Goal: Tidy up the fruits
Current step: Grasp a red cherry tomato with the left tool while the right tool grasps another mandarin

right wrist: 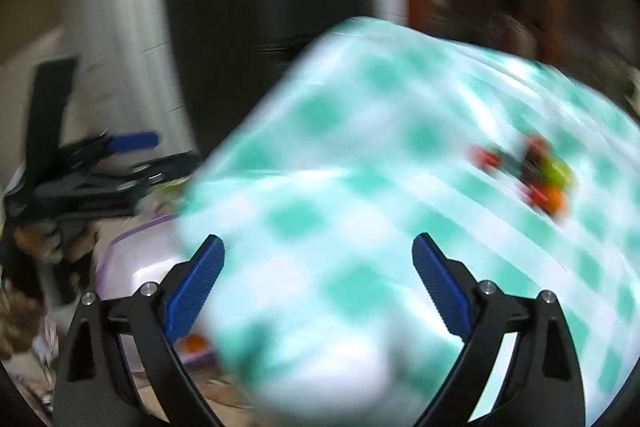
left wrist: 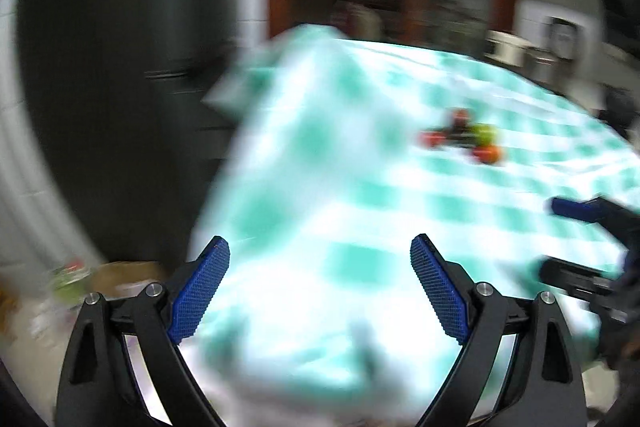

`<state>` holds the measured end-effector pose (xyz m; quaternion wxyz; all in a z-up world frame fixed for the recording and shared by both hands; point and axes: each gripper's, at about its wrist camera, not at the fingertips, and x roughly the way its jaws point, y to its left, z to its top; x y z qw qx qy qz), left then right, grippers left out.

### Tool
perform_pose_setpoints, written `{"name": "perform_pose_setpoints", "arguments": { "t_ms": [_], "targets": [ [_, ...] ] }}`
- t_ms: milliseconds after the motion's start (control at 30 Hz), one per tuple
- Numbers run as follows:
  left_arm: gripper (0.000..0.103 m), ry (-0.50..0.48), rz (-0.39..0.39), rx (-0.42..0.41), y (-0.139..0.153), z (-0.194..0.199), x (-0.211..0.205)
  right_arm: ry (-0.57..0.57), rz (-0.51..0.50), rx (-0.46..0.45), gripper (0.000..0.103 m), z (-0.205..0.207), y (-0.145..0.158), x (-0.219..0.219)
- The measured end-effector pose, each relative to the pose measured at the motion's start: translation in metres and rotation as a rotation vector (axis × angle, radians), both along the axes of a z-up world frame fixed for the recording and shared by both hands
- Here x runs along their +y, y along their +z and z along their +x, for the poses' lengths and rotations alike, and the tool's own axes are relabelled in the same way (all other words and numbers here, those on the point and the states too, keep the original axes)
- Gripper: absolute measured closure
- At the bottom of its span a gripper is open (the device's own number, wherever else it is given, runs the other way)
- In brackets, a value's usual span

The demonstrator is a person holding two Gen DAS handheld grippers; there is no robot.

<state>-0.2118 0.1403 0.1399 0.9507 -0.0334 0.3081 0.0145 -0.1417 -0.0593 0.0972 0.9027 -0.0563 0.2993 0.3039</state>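
Observation:
Both views are motion-blurred. A small heap of fruits (left wrist: 466, 139) lies on a table covered by a green and white checked cloth (left wrist: 360, 187): red, green and orange pieces, with something dark among them. It also shows in the right wrist view (right wrist: 532, 179). My left gripper (left wrist: 320, 283) is open and empty over the near table corner, well short of the fruits. My right gripper (right wrist: 318, 287) is open and empty, also short of them. Each gripper shows at the other view's edge: the right one (left wrist: 580, 247), the left one (right wrist: 120, 163).
A dark tall cabinet or fridge (left wrist: 120, 87) stands left of the table. A pale lilac tray (right wrist: 140, 267) with an orange piece (right wrist: 195, 343) sits low at the left in the right wrist view. Kitchen clutter lies behind the table.

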Motion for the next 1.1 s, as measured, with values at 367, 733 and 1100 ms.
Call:
{"name": "perform_pose_setpoints", "arguments": {
  "t_ms": [367,733,1100],
  "targets": [
    [0.014,-0.174,-0.147,0.123,-0.111,0.191,-0.108,-0.414,-0.006,0.242,0.015,0.145,-0.093,-0.143],
    [0.014,-0.196,-0.356,0.137,-0.123,0.201,-0.088,-0.366,-0.147,0.262,0.038,0.25,-0.103,-0.104],
    [0.013,-0.219,-0.319,0.172,-0.123,0.204,-0.101,-0.363,-0.07,0.252,0.063,0.248,-0.098,-0.109]
  ]
}}
